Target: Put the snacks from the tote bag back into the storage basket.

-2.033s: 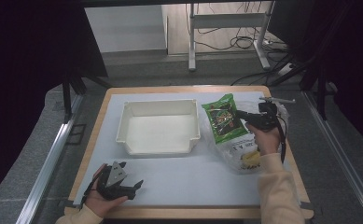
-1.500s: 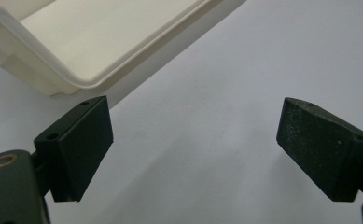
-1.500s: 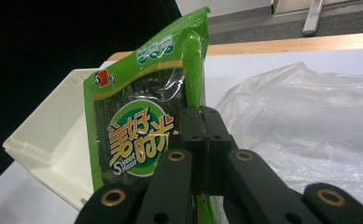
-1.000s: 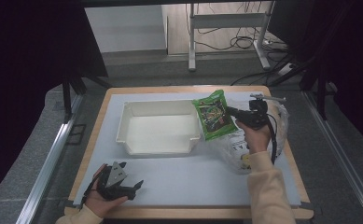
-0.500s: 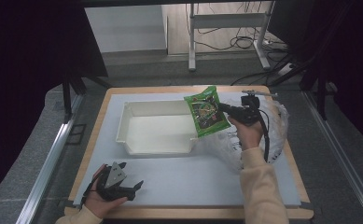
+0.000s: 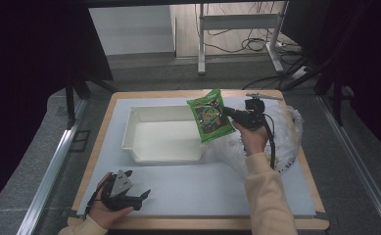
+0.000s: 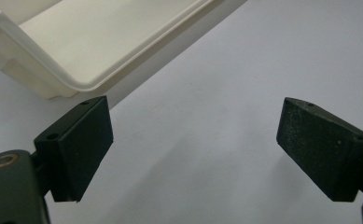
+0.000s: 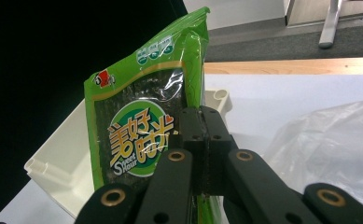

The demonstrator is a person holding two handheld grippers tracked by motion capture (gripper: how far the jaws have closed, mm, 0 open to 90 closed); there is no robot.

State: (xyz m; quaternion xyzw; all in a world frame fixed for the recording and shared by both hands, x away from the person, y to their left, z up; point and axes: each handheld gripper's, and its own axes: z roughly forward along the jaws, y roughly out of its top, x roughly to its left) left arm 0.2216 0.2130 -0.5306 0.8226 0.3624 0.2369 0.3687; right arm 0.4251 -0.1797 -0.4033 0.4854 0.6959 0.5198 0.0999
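Carried green snack packet (image 6: 209,117), clamped edgewise in right gripper (image 6: 228,113), centre frame over white tray (image 6: 144,149) rim. Left gripper (image 6: 141,195) idle, agape, lower left. Next, probably: centre over tray, release.

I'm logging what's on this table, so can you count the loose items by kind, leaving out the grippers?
Green snack packets: 1
White plastic trays: 1
Clear plastic bags: 1
Total: 3
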